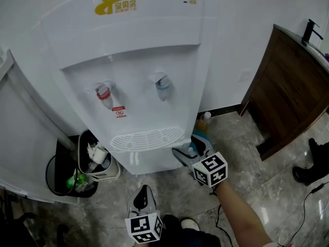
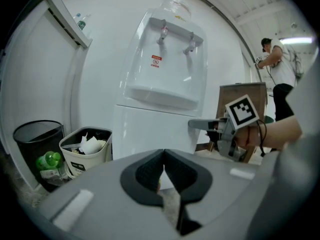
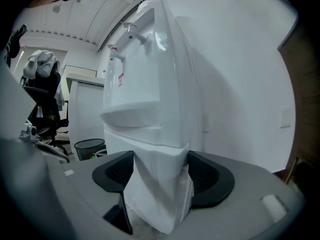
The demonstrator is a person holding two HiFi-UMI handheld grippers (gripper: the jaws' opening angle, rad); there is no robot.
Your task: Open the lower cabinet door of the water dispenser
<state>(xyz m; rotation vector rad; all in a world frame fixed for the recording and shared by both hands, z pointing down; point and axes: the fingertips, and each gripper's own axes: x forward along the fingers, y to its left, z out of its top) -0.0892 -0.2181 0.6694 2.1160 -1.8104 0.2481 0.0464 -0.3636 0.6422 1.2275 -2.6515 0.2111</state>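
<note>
Two grippers: both were held low before the dispenser [image 1: 128, 45], side by side.
Left gripper [image 2: 162, 156]: clenched, pads together on nothing; it aimed at the door's front and stopped short of it.
Right gripper [image 1: 186, 144]: released, jaws spread wide to either side of the door's right front corner; contact could not be told.
Dispenser: white, long axis upright, front turned to the grippers; red tap [image 1: 104, 94] and blue tap [image 1: 162, 85] sat above the drip tray [image 1: 146, 138].
Door [image 2: 150, 129]: lowest part of the front, under the drip tray; it was shut, flush and facing outward, its bottom hidden by the left gripper.
Bins: white bin [image 2: 85, 149] stood just beside the dispenser, black bin [image 2: 37, 144] beyond it.
</note>
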